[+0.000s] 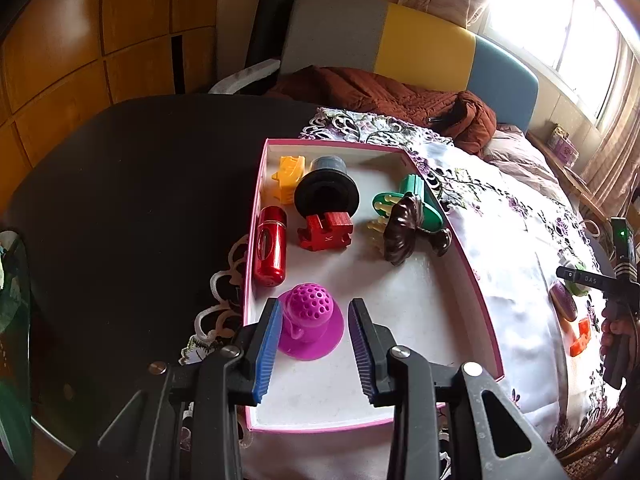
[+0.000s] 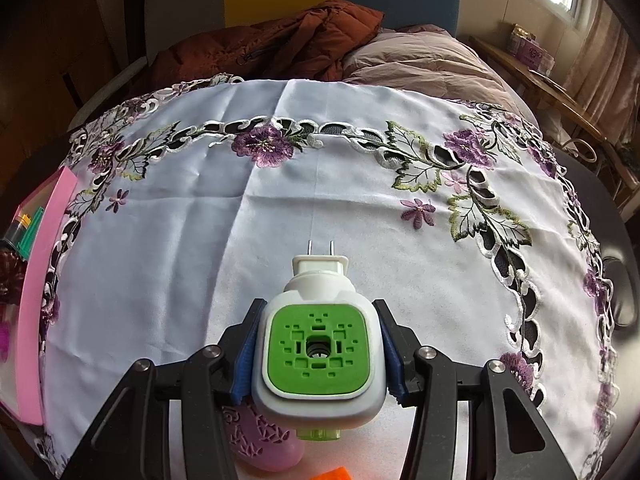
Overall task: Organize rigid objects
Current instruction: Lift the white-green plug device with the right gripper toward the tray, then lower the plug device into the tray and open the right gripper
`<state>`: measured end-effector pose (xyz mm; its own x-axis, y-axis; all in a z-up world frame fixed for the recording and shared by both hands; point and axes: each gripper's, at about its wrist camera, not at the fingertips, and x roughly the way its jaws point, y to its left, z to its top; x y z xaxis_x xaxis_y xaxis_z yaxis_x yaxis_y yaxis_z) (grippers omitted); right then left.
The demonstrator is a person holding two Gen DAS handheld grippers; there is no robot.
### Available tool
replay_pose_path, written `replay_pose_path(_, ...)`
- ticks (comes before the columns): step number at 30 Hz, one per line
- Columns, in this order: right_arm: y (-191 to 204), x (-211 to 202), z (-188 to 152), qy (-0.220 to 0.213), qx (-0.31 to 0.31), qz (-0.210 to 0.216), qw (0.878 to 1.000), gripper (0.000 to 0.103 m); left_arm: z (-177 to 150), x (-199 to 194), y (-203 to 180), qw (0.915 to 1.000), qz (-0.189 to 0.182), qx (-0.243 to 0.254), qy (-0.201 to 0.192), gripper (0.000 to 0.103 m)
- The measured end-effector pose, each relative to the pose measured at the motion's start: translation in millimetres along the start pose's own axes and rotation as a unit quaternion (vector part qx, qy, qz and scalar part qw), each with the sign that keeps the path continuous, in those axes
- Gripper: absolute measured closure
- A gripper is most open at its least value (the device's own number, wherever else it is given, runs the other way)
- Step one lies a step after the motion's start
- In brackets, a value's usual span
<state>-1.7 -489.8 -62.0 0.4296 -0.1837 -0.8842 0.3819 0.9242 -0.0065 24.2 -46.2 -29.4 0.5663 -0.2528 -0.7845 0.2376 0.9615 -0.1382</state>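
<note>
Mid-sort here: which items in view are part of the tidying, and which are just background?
Job:
pink tray
purple perforated cup, between the open left gripper jaws
white-and-green plug-in unit, clamped by the right gripper
red canister
red block
orange piece, outside the tray

Background:
embroidered tablecloth
brown jacket

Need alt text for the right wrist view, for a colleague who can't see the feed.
The right gripper is shut on a white plug-in device with a green perforated face, its two metal prongs pointing away, above a white tablecloth embroidered with purple flowers. A pink tray edges the left side.
</note>
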Motion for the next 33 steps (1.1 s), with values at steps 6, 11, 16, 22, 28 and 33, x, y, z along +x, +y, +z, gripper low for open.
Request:
replay_pose_path(6, -4.0, -17.7, 4.7, -0.029, 0.032, 0.012, 0.999, 0.051, -0.6, -1.4, 4.8, 1.0000, -0.003, -0.006, -0.002, 0.069)
replay_pose_path(11, 12.2, -48.1, 11.7, -0.066, 0.034, 0.047, 0.996, 0.051, -0.7, -4.9, 9.0, 0.9998, -0.006, -0.013, -0.011, 0.069)
replay_pose_path(16, 64.7, -72.5, 17.1, -0.086, -0.014, 0.107, 0.990, 0.051, 0.0, -6.6, 11.9, 0.9997, -0.009, -0.017, -0.012, 0.069)
replay_pose_path(22, 155.7, -92.2, 8.1, -0.083, -0.096, 0.200, 0.972, 0.051, -2.1, -9.5, 19.7, 0.9995, -0.007, -0.026, -0.014, 0.069)
replay_pose_path(28, 251.6, -98.3, -9.6, -0.059, -0.185, 0.273, 0.942, 0.051, -3.3, -13.5, 31.2, 0.9990, -0.005, -0.040, -0.020, 0.069)
replay_pose_path(33, 308.8, -81.2, -24.0, -0.027, -0.243, 0.297, 0.923, 0.051, -4.1, -12.7, 40.4, 0.9984, -0.004, -0.052, -0.020, 0.069)
